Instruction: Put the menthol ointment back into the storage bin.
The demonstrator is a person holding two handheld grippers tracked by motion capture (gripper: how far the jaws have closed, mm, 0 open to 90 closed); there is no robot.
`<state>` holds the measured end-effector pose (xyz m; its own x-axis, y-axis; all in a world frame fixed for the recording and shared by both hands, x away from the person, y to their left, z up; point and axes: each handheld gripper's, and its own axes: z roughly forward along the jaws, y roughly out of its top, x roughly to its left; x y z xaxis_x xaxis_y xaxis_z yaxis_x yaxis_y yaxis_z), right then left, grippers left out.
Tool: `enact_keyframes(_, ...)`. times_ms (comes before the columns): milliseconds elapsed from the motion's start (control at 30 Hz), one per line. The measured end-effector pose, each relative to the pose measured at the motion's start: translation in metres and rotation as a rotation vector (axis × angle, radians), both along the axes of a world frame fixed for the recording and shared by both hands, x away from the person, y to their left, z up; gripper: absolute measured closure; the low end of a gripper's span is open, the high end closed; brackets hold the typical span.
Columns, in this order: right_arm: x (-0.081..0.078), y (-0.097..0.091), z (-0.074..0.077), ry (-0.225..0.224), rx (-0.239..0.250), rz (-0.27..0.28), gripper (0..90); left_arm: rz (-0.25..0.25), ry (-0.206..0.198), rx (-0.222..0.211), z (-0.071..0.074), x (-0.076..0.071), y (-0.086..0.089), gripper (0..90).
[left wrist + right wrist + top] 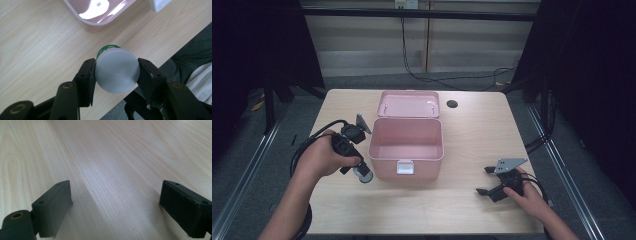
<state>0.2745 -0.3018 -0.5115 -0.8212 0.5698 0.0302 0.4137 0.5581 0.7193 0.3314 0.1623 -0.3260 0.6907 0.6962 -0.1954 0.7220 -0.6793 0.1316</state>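
Note:
A pink plastic box [406, 145] stands open in the middle of the table, its lid [409, 104] folded back behind it and a white latch on its front. My left gripper [360, 169] is just left of the box's front corner, shut on a small green bottle with a white cap [117, 70]; both jaws press the cap's sides. The bottle [363, 174] points down at the table. My right gripper [485, 180] rests near the table's front right, jaws wide apart with only bare wood [117, 182] between them.
The wooden table [472, 135] has a round cable hole [452, 104] at the back right of the box. Cables [447, 77] trail on the floor behind. A corner of the pink box [100, 13] lies just beyond the held bottle.

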Motion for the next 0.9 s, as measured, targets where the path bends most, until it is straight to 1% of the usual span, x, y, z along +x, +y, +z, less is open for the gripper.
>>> enact_keyframes(167, 0.000, 0.000, 0.000, 0.000, 0.000, 0.000, 10.2, 0.012, 0.004, -0.008, 0.013, 0.006, -0.003, 50.4)
enact_keyframes(400, 0.000, 0.000, 0.000, 0.002, 0.000, 0.000, 10.2, 0.024, 0.008, -0.015, 0.022, 0.015, -0.007, 50.5)
enact_keyframes(433, 0.000, 0.000, 0.000, 0.001, -0.001, 0.001, 10.2, 0.032, 0.006, -0.012, 0.025, 0.017, -0.008, 50.4)
enact_keyframes(500, 0.000, 0.000, 0.000, 0.001, -0.001, 0.001, 10.2, 0.032, 0.004, -0.008, 0.026, 0.019, -0.009, 50.5)
enact_keyframes(633, 0.000, 0.000, 0.000, 0.002, -0.001, 0.001, 10.2, 0.039, -0.011, -0.011, 0.035, 0.024, -0.010, 50.5)
enact_keyframes(700, 0.000, 0.000, 0.000, 0.001, -0.001, 0.001, 10.2, 0.049, -0.011, -0.010, 0.039, 0.027, -0.011, 50.5)
enact_keyframes(767, 0.000, 0.000, 0.000, 0.003, -0.001, 0.001, 10.2, 0.047, -0.012, -0.011, 0.040, 0.028, -0.011, 50.5)
enact_keyframes(900, 0.000, 0.000, 0.000, 0.001, -0.001, 0.001, 10.2, 0.066, -0.009, -0.003, 0.045, 0.032, -0.012, 50.5)
